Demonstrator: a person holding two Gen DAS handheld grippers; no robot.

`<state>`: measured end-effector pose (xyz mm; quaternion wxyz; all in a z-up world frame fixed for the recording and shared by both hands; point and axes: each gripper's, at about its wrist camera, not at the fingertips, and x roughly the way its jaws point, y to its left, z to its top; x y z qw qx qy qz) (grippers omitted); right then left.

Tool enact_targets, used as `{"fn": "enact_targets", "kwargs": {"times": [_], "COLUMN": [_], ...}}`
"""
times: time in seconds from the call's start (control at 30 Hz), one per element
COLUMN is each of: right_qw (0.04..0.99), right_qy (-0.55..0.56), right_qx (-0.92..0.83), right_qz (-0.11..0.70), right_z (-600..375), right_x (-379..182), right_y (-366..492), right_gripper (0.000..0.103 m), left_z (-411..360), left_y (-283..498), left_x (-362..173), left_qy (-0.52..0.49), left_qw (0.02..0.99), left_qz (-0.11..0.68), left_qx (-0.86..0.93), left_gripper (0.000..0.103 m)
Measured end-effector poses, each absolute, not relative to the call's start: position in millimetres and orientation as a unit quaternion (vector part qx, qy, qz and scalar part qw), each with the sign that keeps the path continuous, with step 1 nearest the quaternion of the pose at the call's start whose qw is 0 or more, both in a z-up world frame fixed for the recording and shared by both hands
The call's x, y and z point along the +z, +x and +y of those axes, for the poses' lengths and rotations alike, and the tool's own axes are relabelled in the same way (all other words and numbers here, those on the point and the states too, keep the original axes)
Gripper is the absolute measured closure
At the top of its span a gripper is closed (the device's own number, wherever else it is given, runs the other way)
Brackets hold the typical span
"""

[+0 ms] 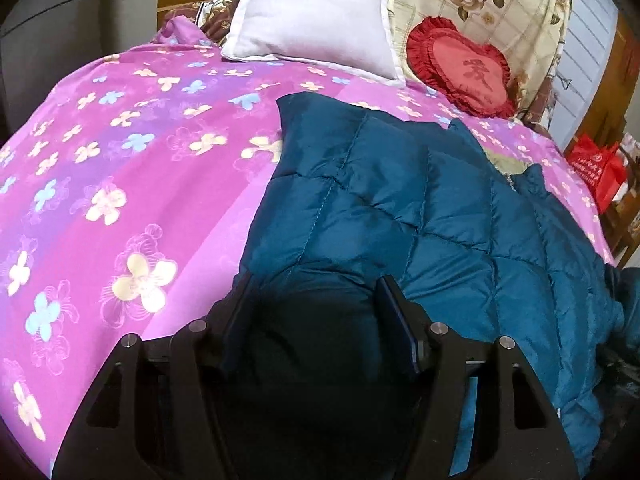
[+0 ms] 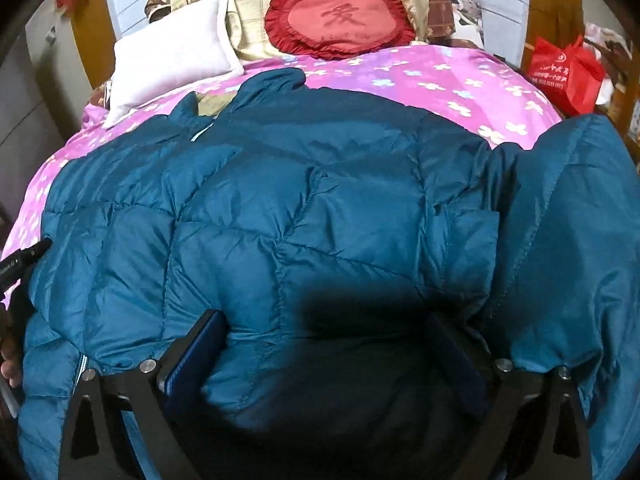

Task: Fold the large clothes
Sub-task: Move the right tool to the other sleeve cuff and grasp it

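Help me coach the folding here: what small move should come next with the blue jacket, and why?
Probably close both grippers on the hem. The left gripper and right gripper each straddle the near edge of the blue quilted jacket, fingers spread, fabric bunched between them. It lies flat on the pink bedspread, so a firm grip should come before lifting.

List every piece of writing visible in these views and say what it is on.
"爱": one large character on the heart cushion, also seen in the left wrist view.
Red bag: a round logo and lines of white print, too small and blurred to read.
Black device at the left edge of the right wrist view: small white lettering, too blurred to read.
Jacket: no writing visible.
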<state>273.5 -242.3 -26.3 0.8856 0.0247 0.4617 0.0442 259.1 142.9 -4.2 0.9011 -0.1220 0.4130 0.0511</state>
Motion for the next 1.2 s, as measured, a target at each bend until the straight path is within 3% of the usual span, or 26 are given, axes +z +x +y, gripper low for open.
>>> {"fn": "enact_targets", "kwargs": {"times": [0.27,0.43,0.53,0.6,0.83,1.1,1.17,1.2], "right_qw": [0.931,0.939,0.932,0.909,0.853,0.861,0.861,0.865], "right_qy": [0.093,0.125,0.073,0.07,0.255,0.147,0.138,0.135], "right_qx": [0.044,-0.082,-0.214,-0.283,-0.243,-0.222,-0.23,-0.232], "right_qz": [0.351,0.309,0.283,0.298,0.384,0.432,0.432,0.424], "right_z": [-241.5,-309.8,-372.2,-420.5,-529.9,-494.3,-493.2,-492.9], "right_x": [28.0,38.5,47.8,40.3,-23.4,-41.9,-42.4,-41.5], "right_y": [145.2,71.2,37.0,16.0,-5.2,32.0,30.2,29.2], "right_gripper": [0.006,0.007,0.007,0.007,0.007,0.001,0.006,0.02], "left_z": [153.0,157.3,161.2,162.4,161.1,162.5,162.9,163.2], "left_y": [237.4,222.1,213.6,210.5,193.7,189.2,189.1,189.1], "left_x": [-3.3,-2.0,-2.1,-1.8,-0.2,-0.9,-0.8,-1.0], "left_qy": [-0.155,-0.171,-0.183,-0.191,-0.195,-0.206,-0.208,-0.209], "left_qw": [0.898,0.898,0.898,0.897,0.897,0.897,0.897,0.897], "left_qz": [0.408,0.401,0.397,0.395,0.393,0.387,0.386,0.386], "left_qx": [0.055,0.054,0.051,0.05,0.058,0.062,0.062,0.061], "left_gripper": [0.042,0.042,0.042,0.042,0.042,0.042,0.042,0.042]}}
